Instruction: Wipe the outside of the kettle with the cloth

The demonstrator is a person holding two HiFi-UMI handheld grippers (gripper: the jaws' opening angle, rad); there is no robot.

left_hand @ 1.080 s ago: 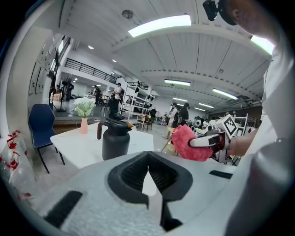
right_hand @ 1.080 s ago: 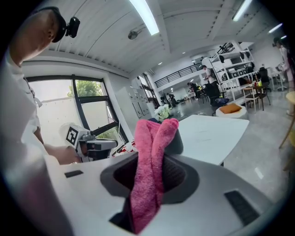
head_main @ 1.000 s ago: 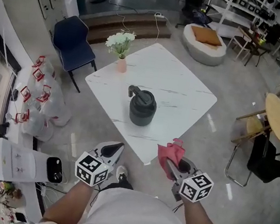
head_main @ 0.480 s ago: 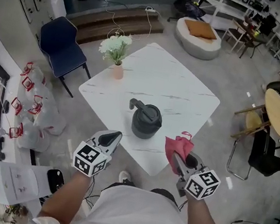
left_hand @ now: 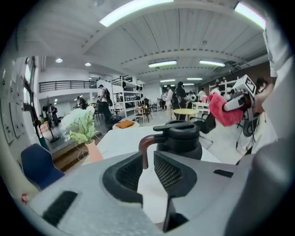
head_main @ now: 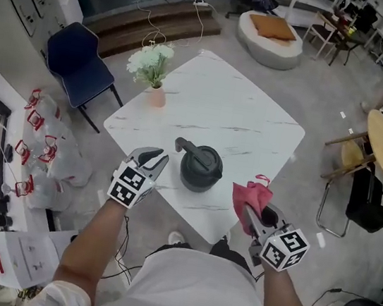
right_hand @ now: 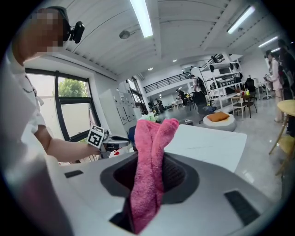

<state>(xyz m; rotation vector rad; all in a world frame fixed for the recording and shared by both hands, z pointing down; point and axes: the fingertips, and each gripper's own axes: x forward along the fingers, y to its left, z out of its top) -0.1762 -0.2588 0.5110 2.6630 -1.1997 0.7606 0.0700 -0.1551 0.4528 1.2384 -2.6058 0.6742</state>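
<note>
**Cloth pinched, kettle on the counter**

We see the dark kettle (head_main: pixel 200 169) standing upright on the white counter (head_main: pixel 253 122), near the edge closest to us. To the kettle's left, the left gripper (head_main: pixel 154 157) is near the kettle's handle but apart from it. Its fingers have just been opening and stand slightly spread, with nothing between them. To the kettle's right, the right gripper (head_main: pixel 252 216) has its fingers pinching the pink cloth (head_main: pixel 251 195), clear of the kettle. Each gripper's cube carries black-and-white square markers.
</note>
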